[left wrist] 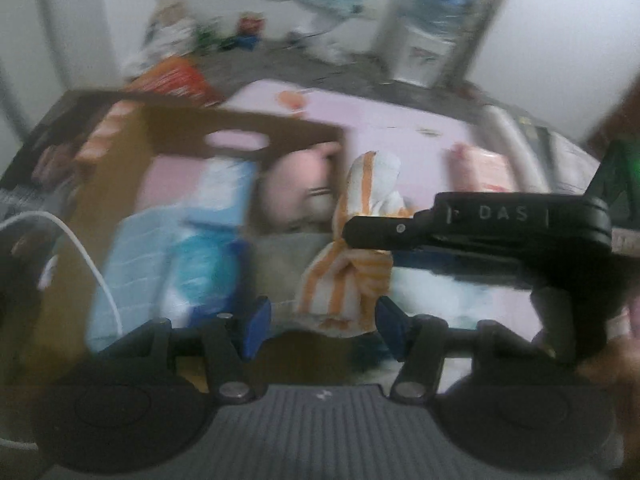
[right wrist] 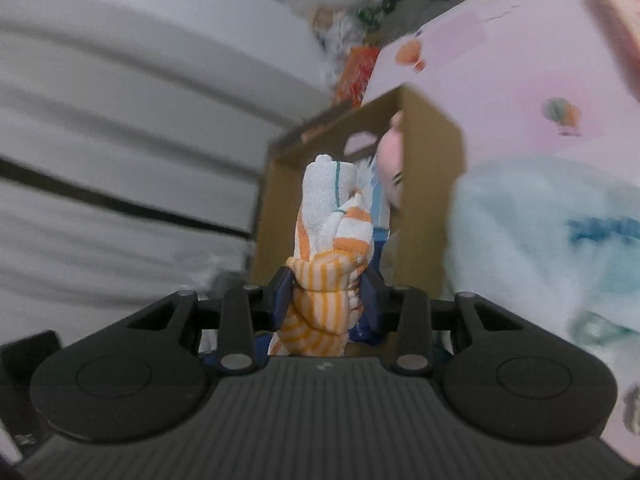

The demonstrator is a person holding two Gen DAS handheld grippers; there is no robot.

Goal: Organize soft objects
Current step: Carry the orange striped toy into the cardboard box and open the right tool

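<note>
While your right gripper (right wrist: 326, 300) clamps the striped cloth (right wrist: 332, 240), the sorting is only partly done.

Nearest to you, the right jaws are closed onto the bunched orange-and-white cloth, which stands up out of them on the near side of the cardboard box (right wrist: 432, 200), not yet over its opening. Your left gripper (left wrist: 322, 320) has its jaws standing apart; the cloth hangs in the gap between its blue pads (left wrist: 258, 324), and I can't tell through the blur whether either pad touches it. Inside the box you already have a blue quilted piece (left wrist: 132, 248), a light blue bundle (left wrist: 208, 264) and a pink plush toy (left wrist: 300, 184) packed in. Beyond the box, on the pink sheet (left wrist: 380, 120), a pinkish folded item (left wrist: 480, 168) lies loose, and a pale blue fluffy thing (right wrist: 540, 232) sits beside the box, so I judge those remain after this cloth goes in.
</note>
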